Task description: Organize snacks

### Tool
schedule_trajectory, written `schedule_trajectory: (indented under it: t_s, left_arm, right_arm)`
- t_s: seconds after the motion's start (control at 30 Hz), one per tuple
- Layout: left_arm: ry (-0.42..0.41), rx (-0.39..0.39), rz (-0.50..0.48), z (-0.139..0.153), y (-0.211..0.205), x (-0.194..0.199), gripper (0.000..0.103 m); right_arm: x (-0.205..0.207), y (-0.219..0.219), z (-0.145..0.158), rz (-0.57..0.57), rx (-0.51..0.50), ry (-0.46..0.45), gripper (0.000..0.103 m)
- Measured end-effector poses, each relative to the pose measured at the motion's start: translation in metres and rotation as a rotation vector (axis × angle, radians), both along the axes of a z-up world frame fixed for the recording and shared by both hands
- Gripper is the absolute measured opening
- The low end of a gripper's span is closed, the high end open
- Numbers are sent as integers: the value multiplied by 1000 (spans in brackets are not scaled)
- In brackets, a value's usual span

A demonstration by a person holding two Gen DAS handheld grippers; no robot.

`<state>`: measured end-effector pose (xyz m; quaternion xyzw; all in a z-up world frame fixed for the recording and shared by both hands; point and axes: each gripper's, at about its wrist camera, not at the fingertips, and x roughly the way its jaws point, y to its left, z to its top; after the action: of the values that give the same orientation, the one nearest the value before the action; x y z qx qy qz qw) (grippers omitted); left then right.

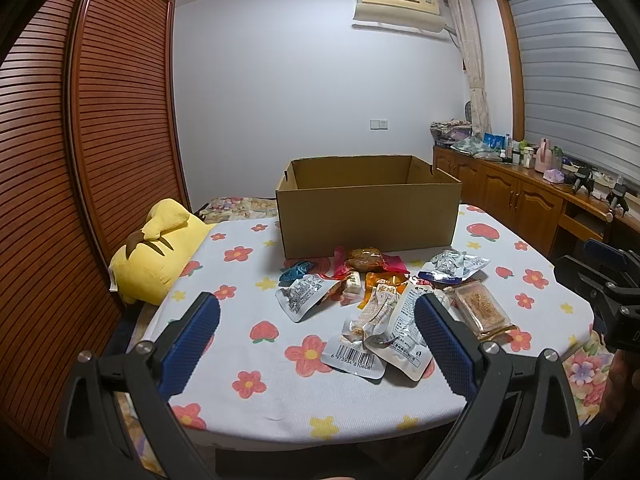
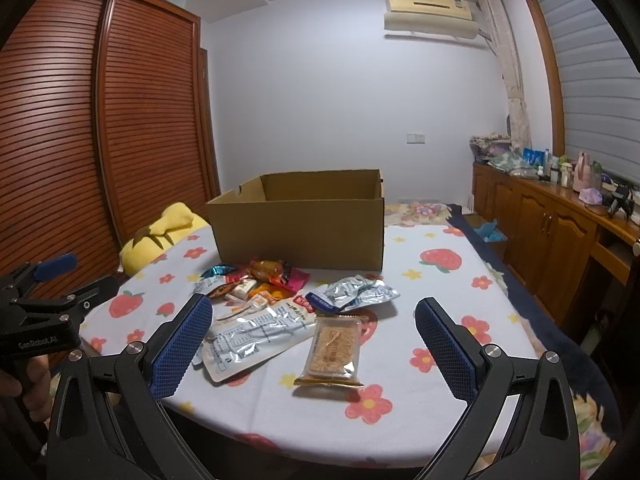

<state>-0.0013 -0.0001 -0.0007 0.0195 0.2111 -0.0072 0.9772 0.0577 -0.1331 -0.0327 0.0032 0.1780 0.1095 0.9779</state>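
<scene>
An open cardboard box stands on the flowered tablecloth. Before it lies a heap of several snack packets: silver pouches, a long silver pouch, a barcode packet, an orange-brown packet and a clear-wrapped biscuit bar. My left gripper hovers open just short of the heap, nothing between its fingers. My right gripper is open too, above the biscuit bar, empty. Each gripper shows at the edge of the other's view.
A yellow plush pillow lies at the table's left edge beside a slatted wooden wardrobe. A wooden sideboard with bottles runs along the right wall. A hand holds the left gripper's handle.
</scene>
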Motion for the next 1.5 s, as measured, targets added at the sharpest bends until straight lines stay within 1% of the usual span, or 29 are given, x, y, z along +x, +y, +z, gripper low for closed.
schedule_trajectory:
  t_s: [1.17, 1.5]
  left_arm:
    - [-4, 1, 1, 0, 0, 0, 99]
    - [-11, 3, -2, 7, -1, -1, 99]
  right_arm:
    - [-2, -1, 0, 1, 0, -2, 103]
    - [-2, -1, 0, 2, 0, -3, 103]
